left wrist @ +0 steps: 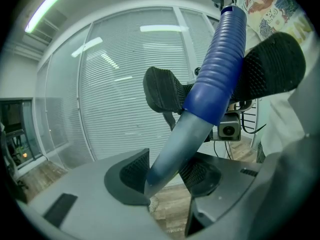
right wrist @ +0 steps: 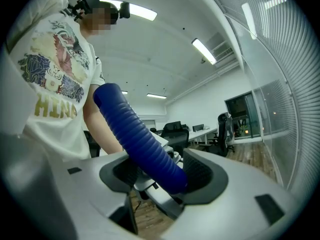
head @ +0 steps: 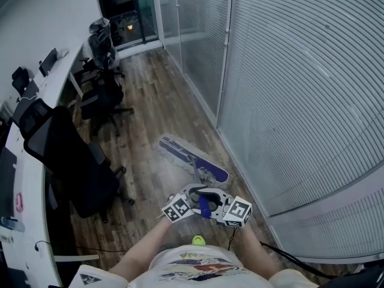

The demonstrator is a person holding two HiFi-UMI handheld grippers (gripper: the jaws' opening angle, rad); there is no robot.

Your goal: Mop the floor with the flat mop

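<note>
Probably light and stiff, the handle [left wrist: 176, 139] is clamped by left tongs [left wrist: 164, 176] and right tongs [right wrist: 162, 176] near its non-slip ribbed grip [right wrist: 135, 134].

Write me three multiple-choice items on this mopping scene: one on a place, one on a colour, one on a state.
1. The mop head lies: A in a bucket; B on a shelf; C on the floor beside the glass wall.
2. The ribbed grip on the mop handle is: A blue; B red; C green.
3. The right claw is: A open and empty; B shut on the mop handle; C out of view.
Answers: C, the head view shows it flat there; A, both gripper views show blue ribs; B, its jaws press the grip from both sides.
</note>
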